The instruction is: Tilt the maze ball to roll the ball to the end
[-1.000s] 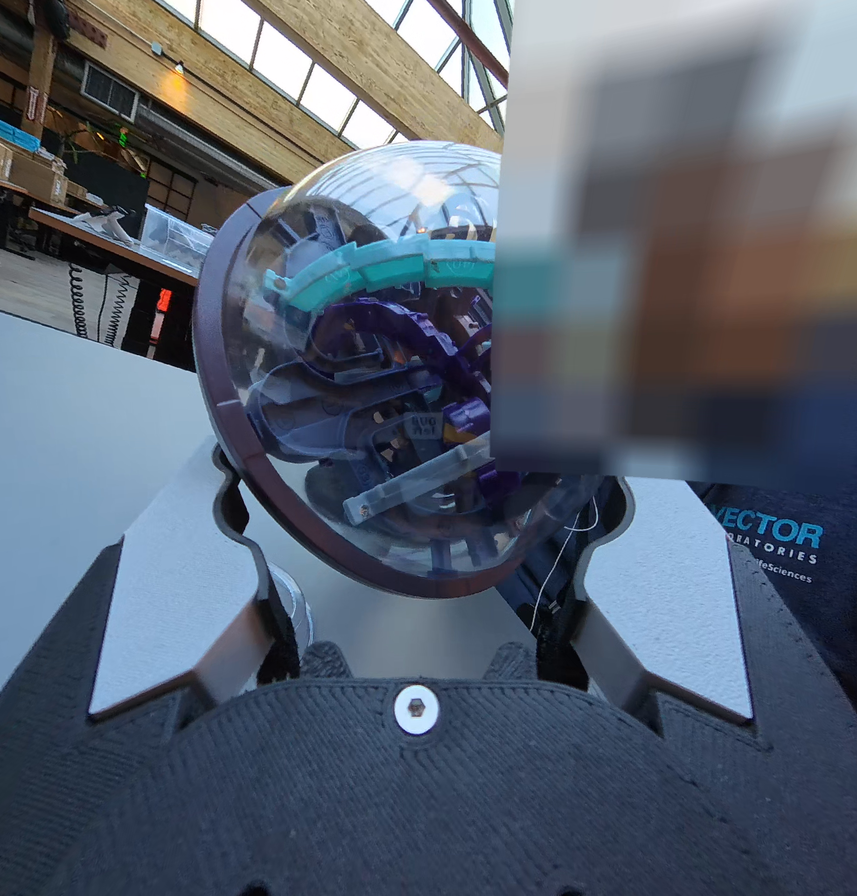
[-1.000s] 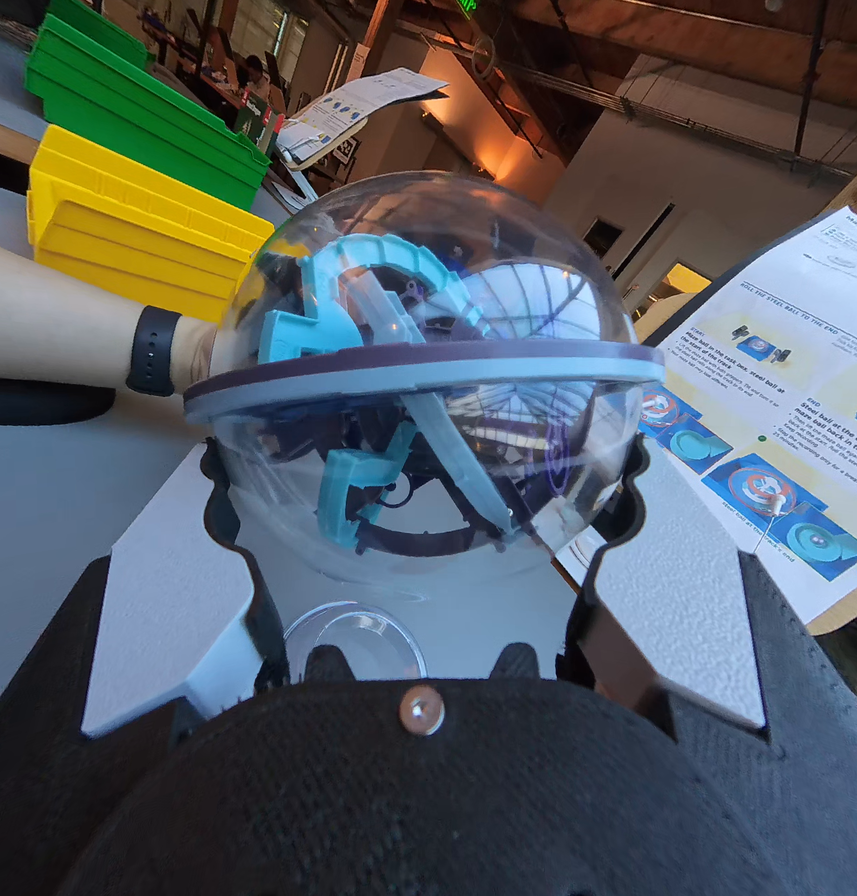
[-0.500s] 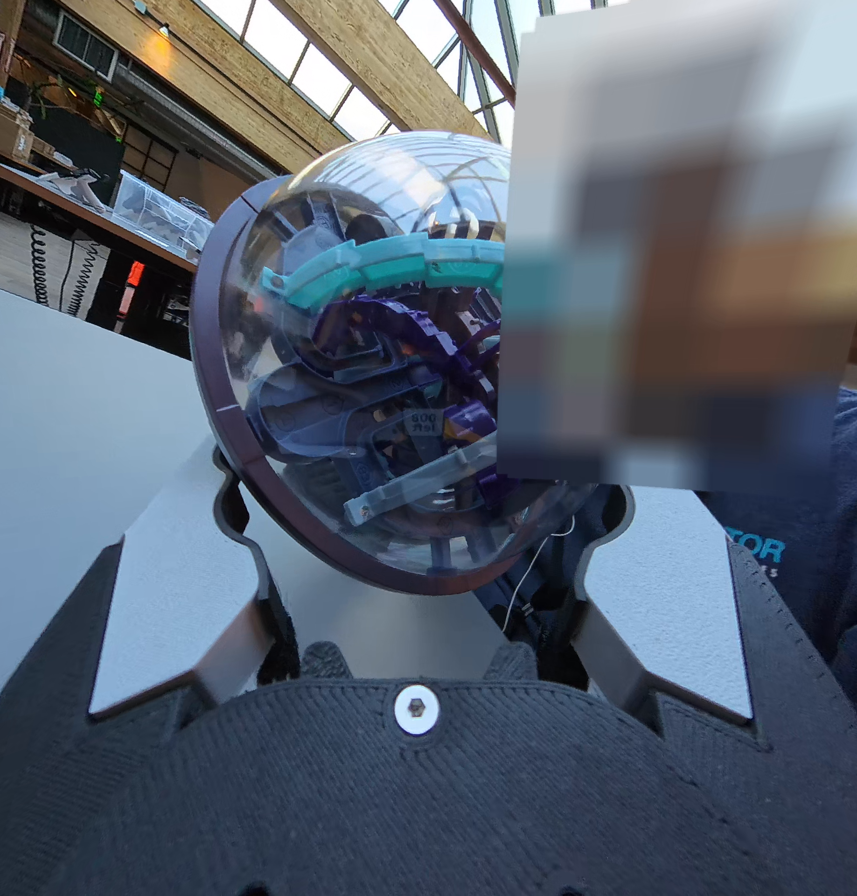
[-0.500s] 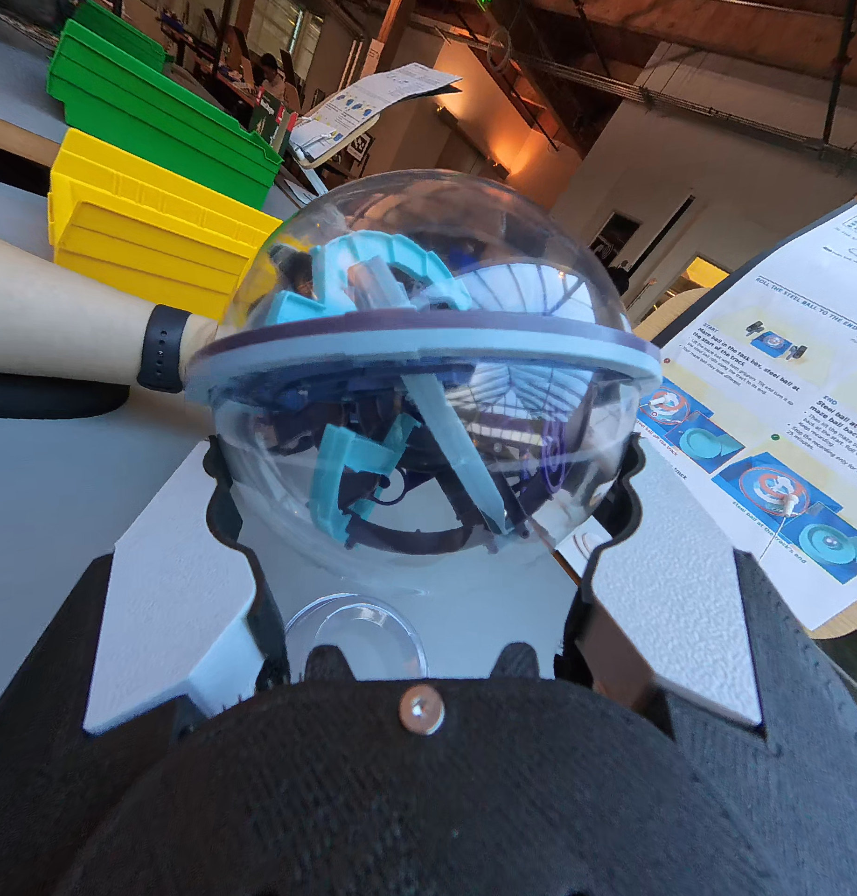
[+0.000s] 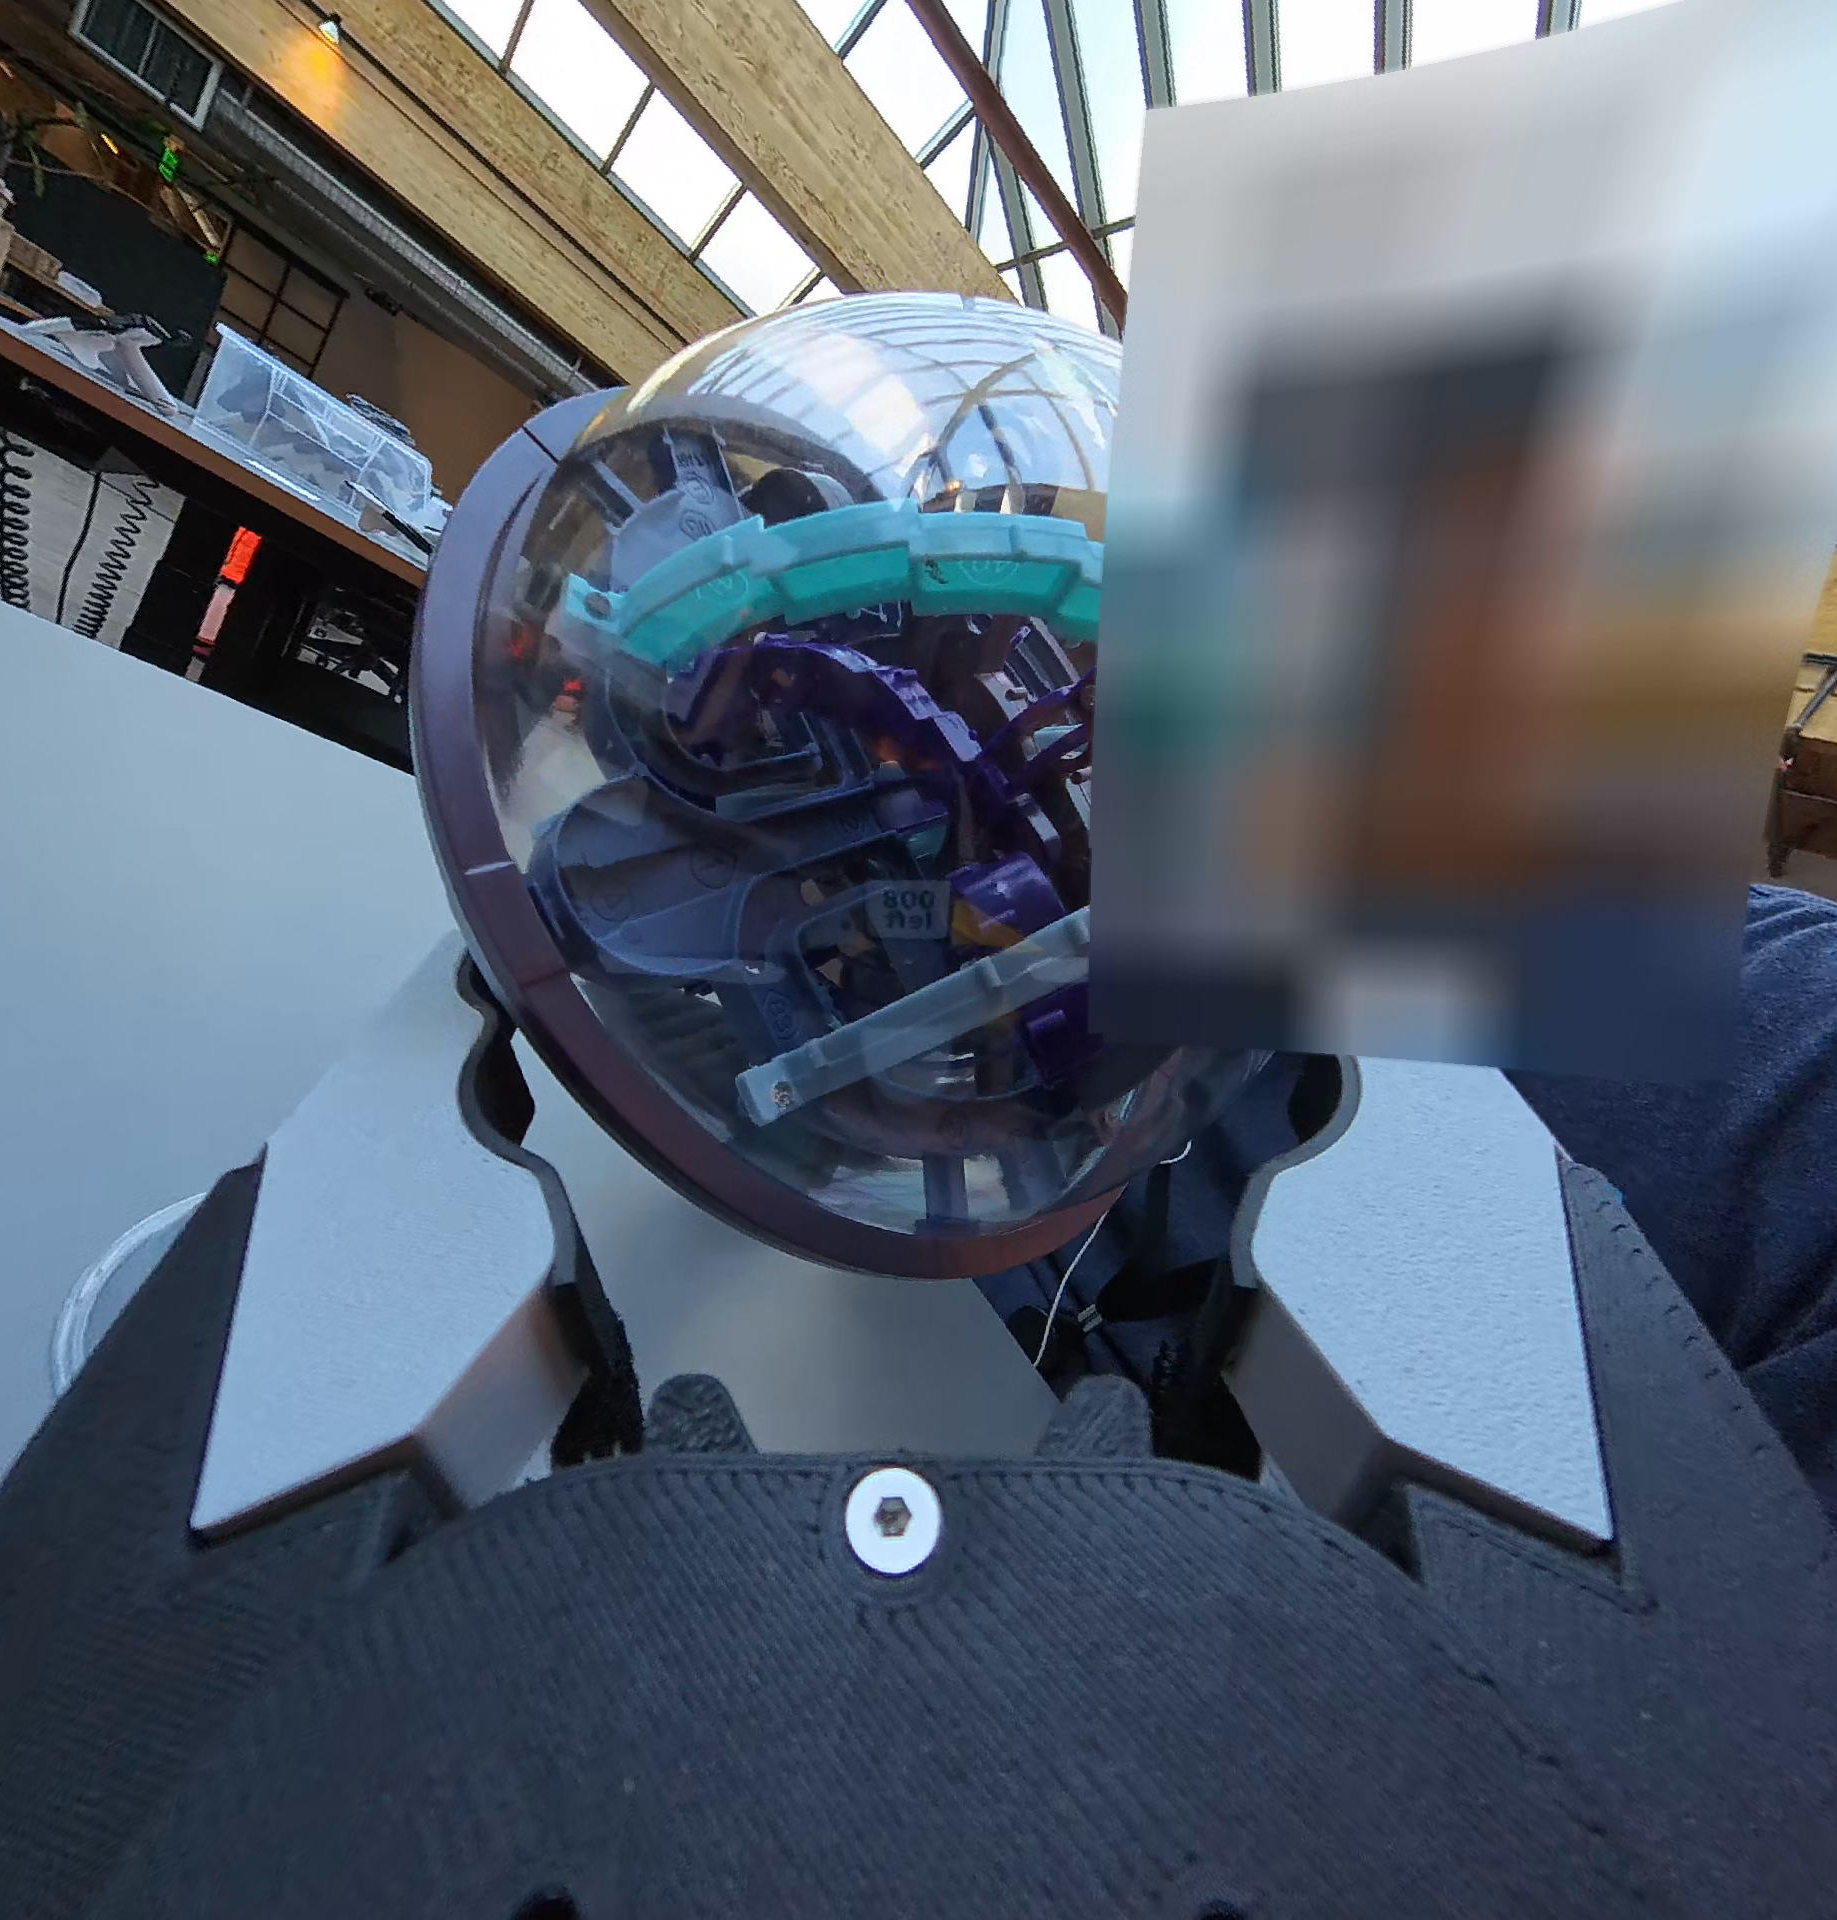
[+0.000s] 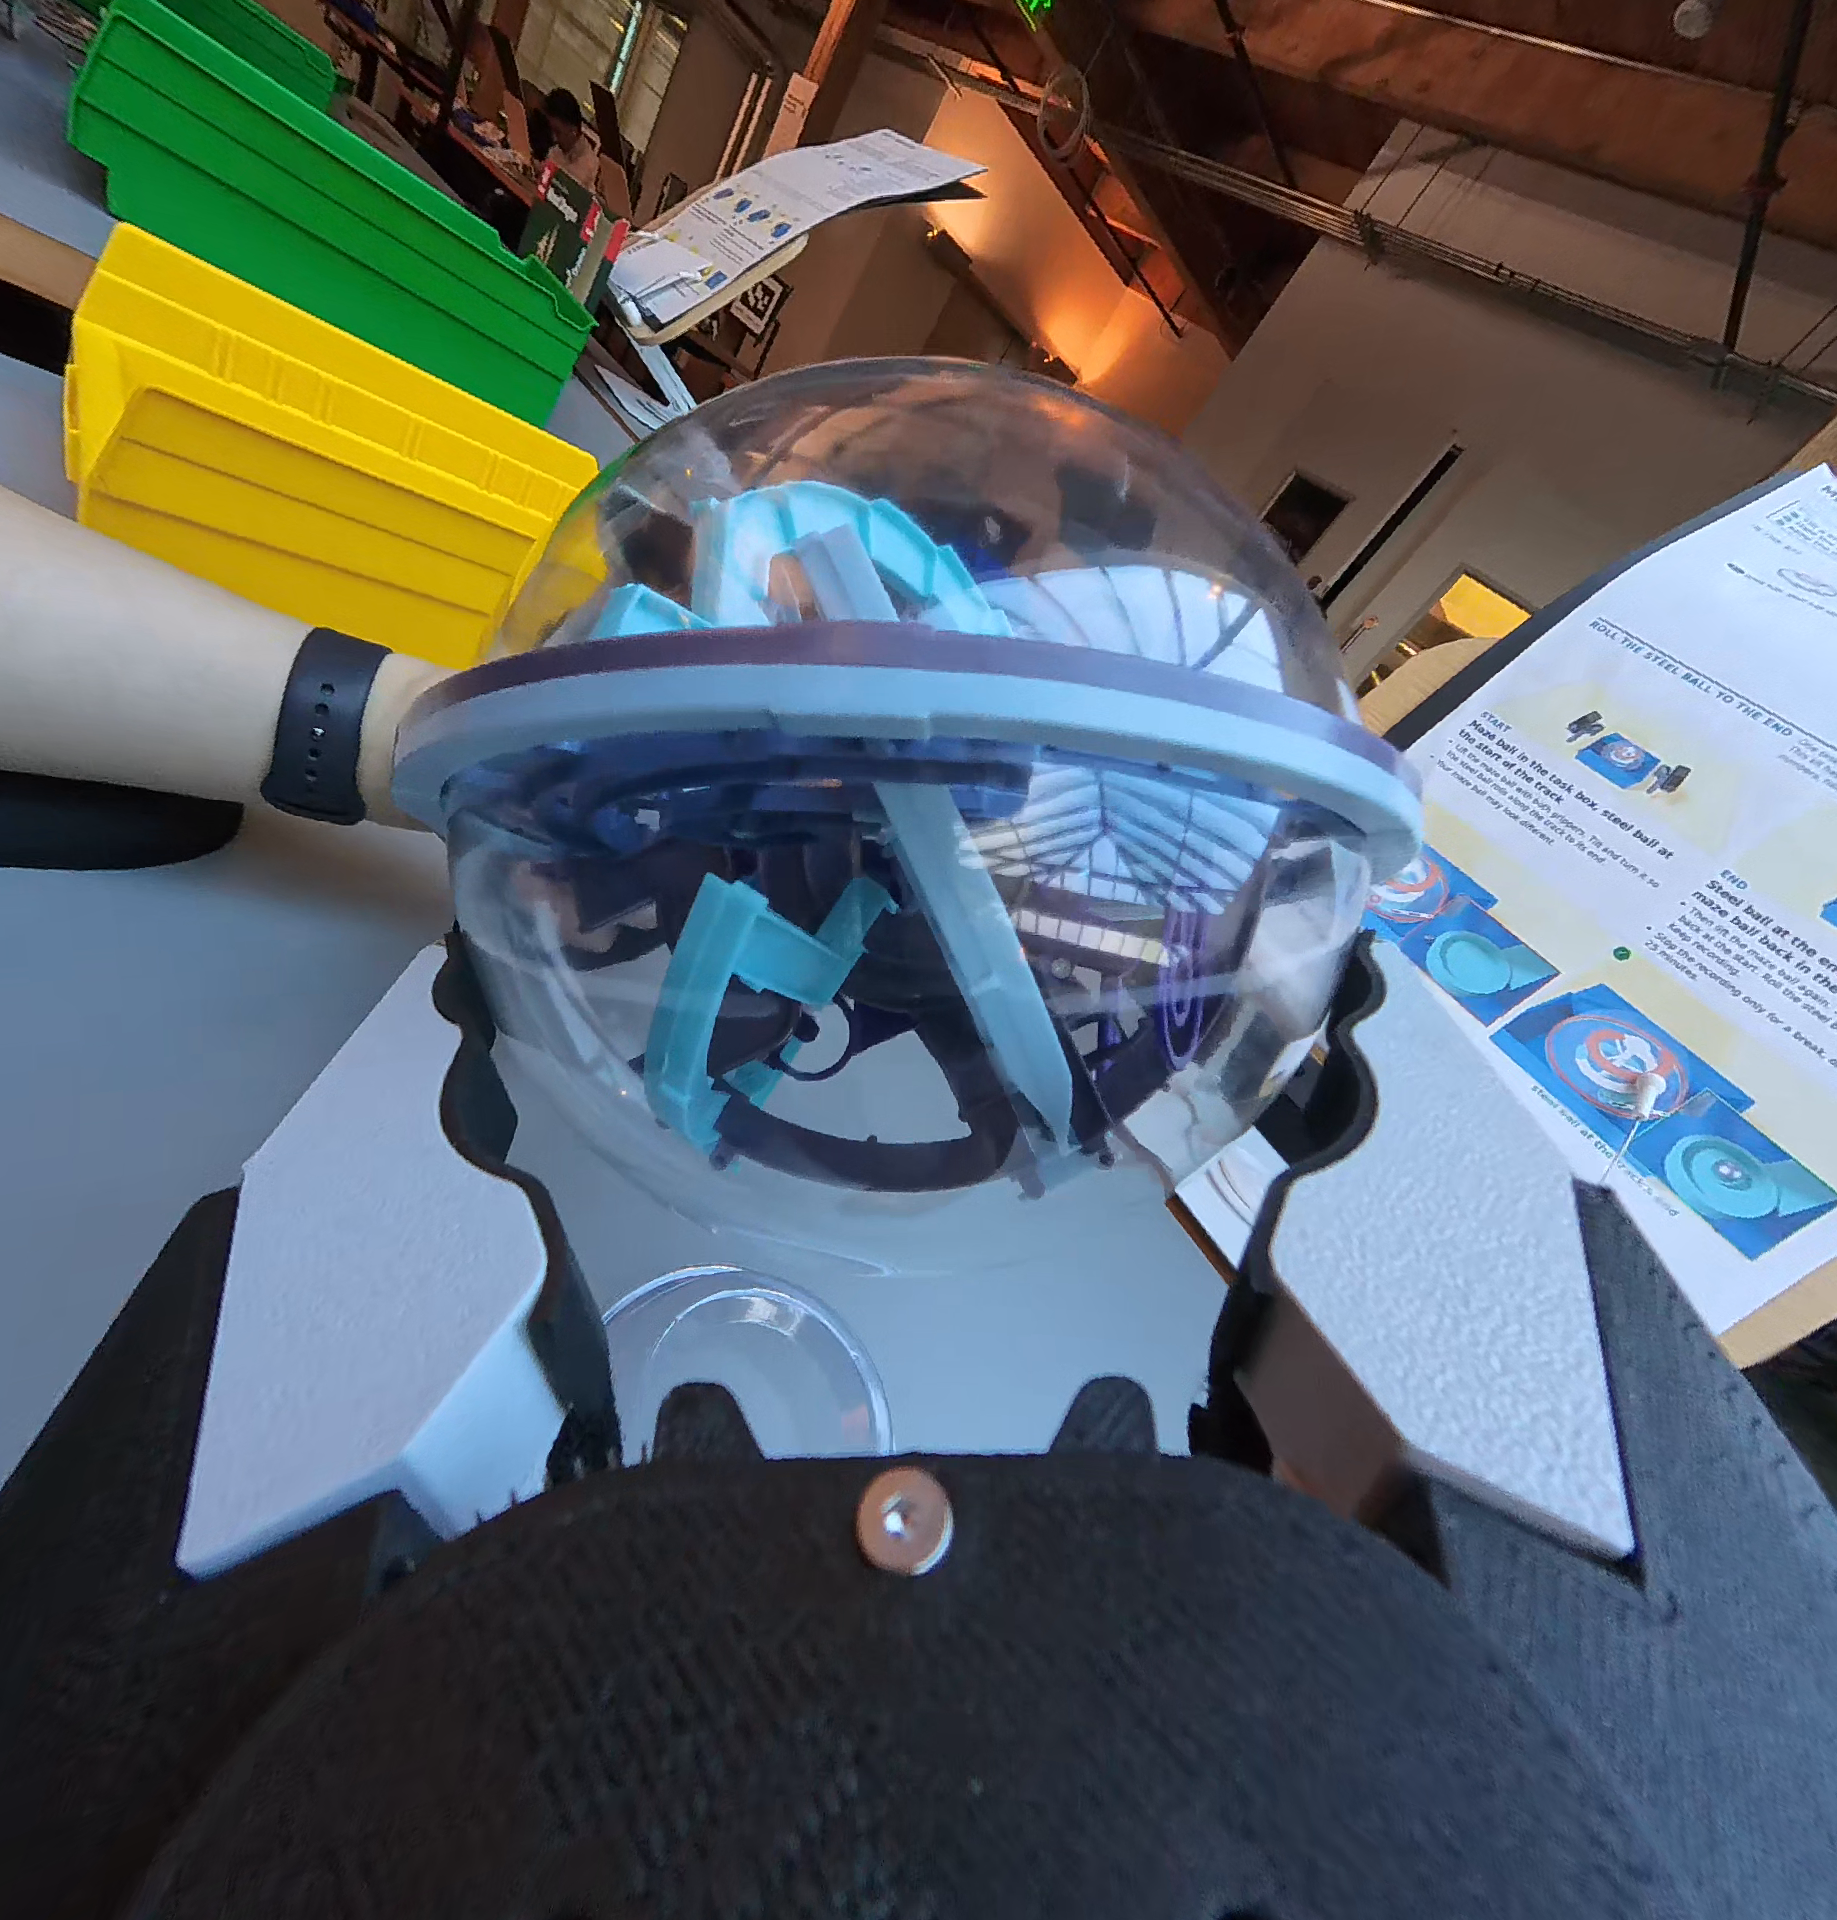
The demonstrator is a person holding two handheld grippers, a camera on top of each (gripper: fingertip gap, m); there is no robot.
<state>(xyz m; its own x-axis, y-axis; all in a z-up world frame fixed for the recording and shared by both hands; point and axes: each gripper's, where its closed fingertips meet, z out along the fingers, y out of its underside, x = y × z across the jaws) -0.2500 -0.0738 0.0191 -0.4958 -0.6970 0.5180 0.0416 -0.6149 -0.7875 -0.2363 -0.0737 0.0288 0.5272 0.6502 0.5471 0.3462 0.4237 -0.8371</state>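
Note:
The maze ball (image 5: 789,790) is a clear plastic sphere with a dark purple rim and teal, purple and grey tracks inside. It is held in the air above the grey table. My left gripper (image 5: 903,1049) is shut on its lower part, the rim tilted steeply from upper left to lower right. In the right wrist view the maze ball (image 6: 893,831) shows with its rim nearly level, and my right gripper (image 6: 903,1039) is shut on its lower half. I cannot make out the small steel ball inside. A blurred patch hides the sphere's right side in the left wrist view.
A clear round stand (image 6: 742,1361) lies on the grey table (image 6: 166,987) under the sphere; it also shows in the left wrist view (image 5: 114,1299). Yellow bins (image 6: 301,457) and green bins (image 6: 301,218) stand at far left. An instruction sheet (image 6: 1662,935) leans at right. A person's forearm (image 6: 145,655) reaches in.
The sphere has been tipped: in the right wrist view its rim has risen and turned so more of the underside shows. In the left wrist view the background has shifted and the stand now shows at lower left.

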